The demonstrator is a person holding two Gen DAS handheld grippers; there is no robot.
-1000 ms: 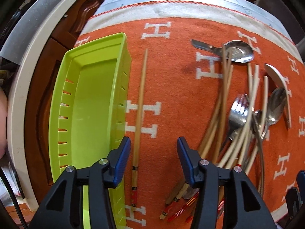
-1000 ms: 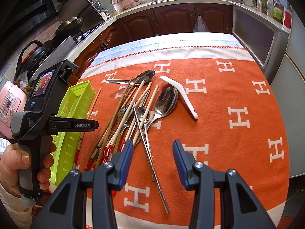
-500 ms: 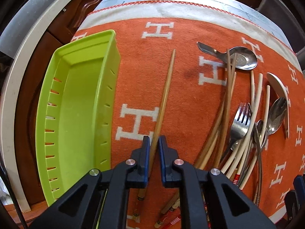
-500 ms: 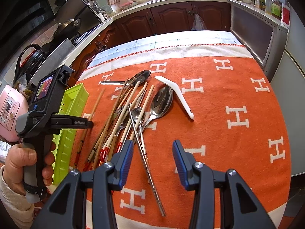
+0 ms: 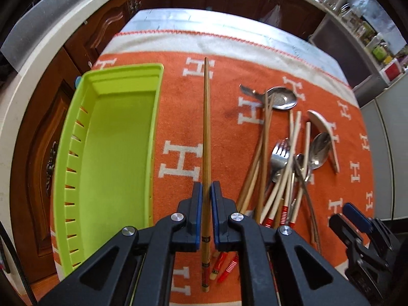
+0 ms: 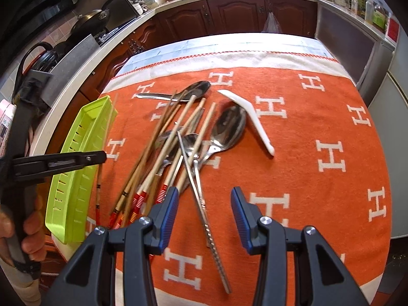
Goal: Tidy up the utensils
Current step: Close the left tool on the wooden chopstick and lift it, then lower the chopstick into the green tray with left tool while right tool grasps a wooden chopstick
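My left gripper [image 5: 206, 188] is shut on a wooden chopstick [image 5: 206, 127], which it holds lifted above the orange cloth, pointing away from me. Left of it lies the lime green tray [image 5: 109, 153], with nothing inside. A pile of chopsticks [image 5: 265, 168], a fork [image 5: 279, 153] and metal spoons [image 5: 318, 150] lies to the right. In the right wrist view my right gripper [image 6: 204, 204] stands open over a metal chopstick [image 6: 201, 199] at the near edge of the same pile [image 6: 173, 148]. The tray [image 6: 76, 178] and the held chopstick [image 6: 109, 125] show at the left.
A white ceramic spoon [image 6: 252, 119] lies right of the pile. The orange cloth [image 6: 318, 127] with white H marks covers the table. A hand [image 6: 28, 229] grips the left tool. Wooden cabinets and a worktop surround the table; a fridge stands at right.
My left gripper closed on the lone chopstick beside the tray and lifted it off the cloth. The right gripper stayed open and nearly still.
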